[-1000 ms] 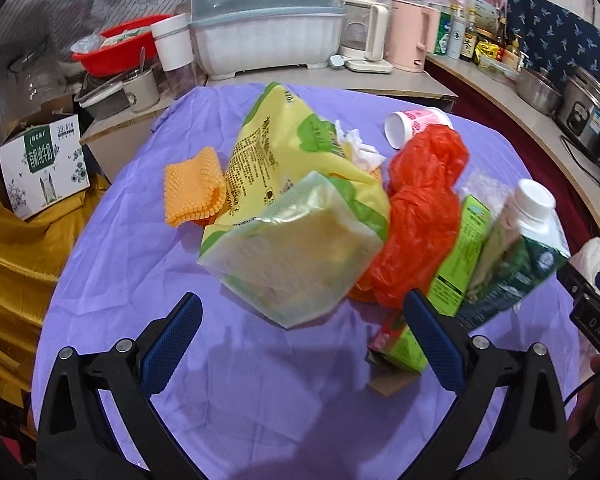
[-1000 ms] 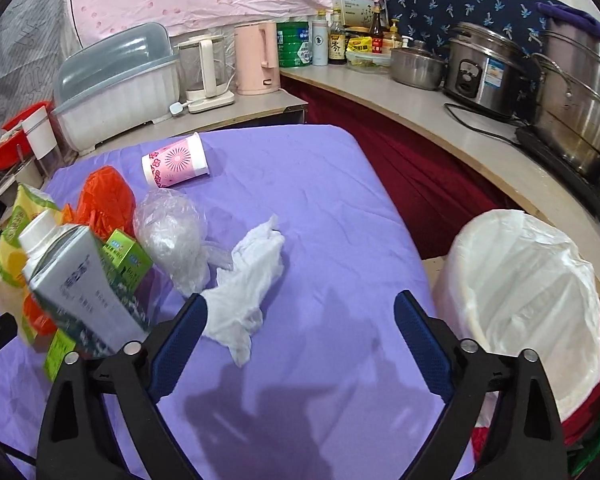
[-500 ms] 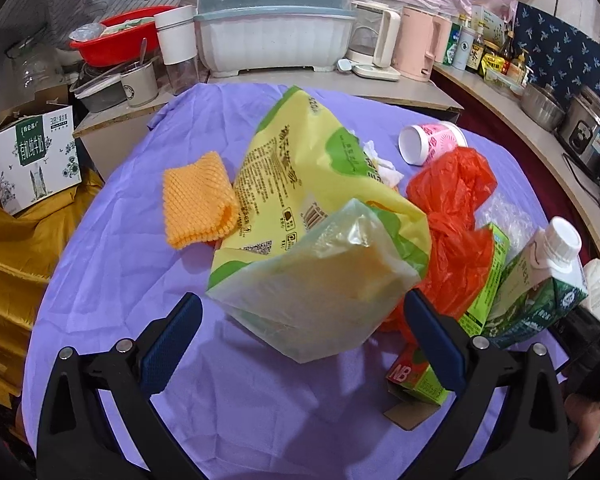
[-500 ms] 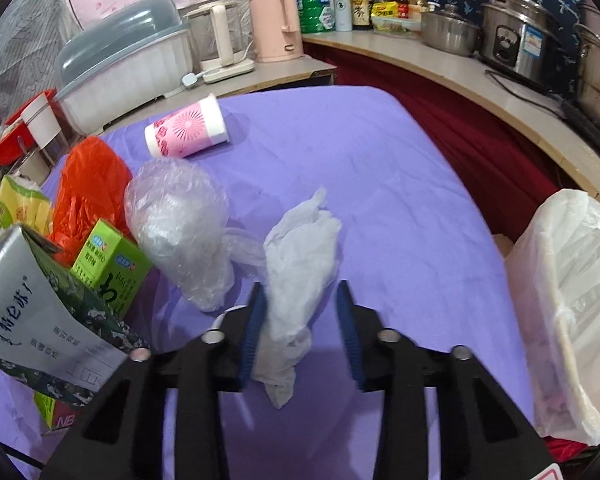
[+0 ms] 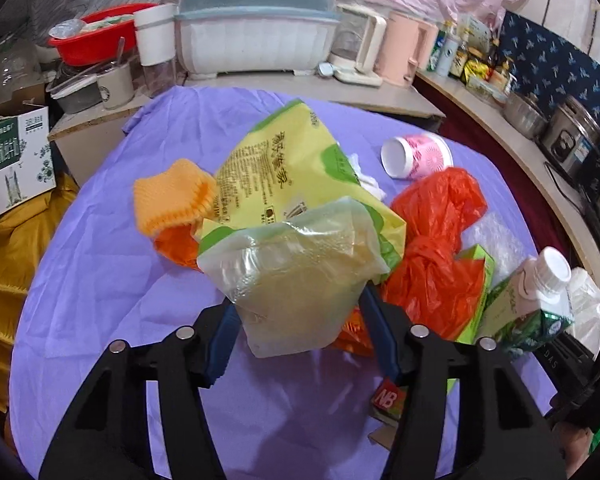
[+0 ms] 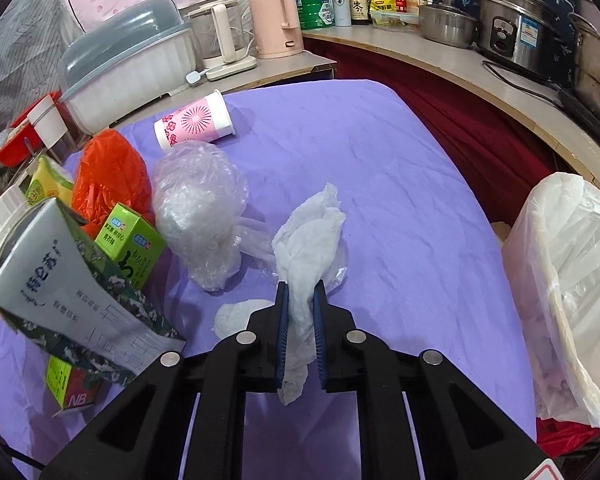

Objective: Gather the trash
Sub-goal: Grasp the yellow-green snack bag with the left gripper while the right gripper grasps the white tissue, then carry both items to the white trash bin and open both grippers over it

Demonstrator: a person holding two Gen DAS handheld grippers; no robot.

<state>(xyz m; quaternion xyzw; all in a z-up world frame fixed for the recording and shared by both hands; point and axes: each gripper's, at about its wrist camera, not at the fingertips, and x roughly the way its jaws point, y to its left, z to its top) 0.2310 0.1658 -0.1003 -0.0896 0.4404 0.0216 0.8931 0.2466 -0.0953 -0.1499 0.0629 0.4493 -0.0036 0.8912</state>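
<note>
The purple table (image 6: 380,168) has a wide bare part on the right side, from the white tissue (image 6: 308,240) over to the bin with the white bag (image 6: 572,272), which stands just past the table edge. The left side is crowded. A milk carton (image 6: 64,280), a green box (image 6: 134,240), a clear plastic wad (image 6: 200,208) and an orange bag (image 6: 108,172) sit close together. A pink cup (image 6: 194,120) lies behind them. In the left view, bare cloth shows left of the big yellow bag (image 5: 292,184) and the orange cloth (image 5: 172,192).

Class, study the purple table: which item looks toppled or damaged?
The pink-patterned paper cup lies on its side, open end toward the table's edge. The green-and-white milk carton leans tilted against the small green juice box.
</note>
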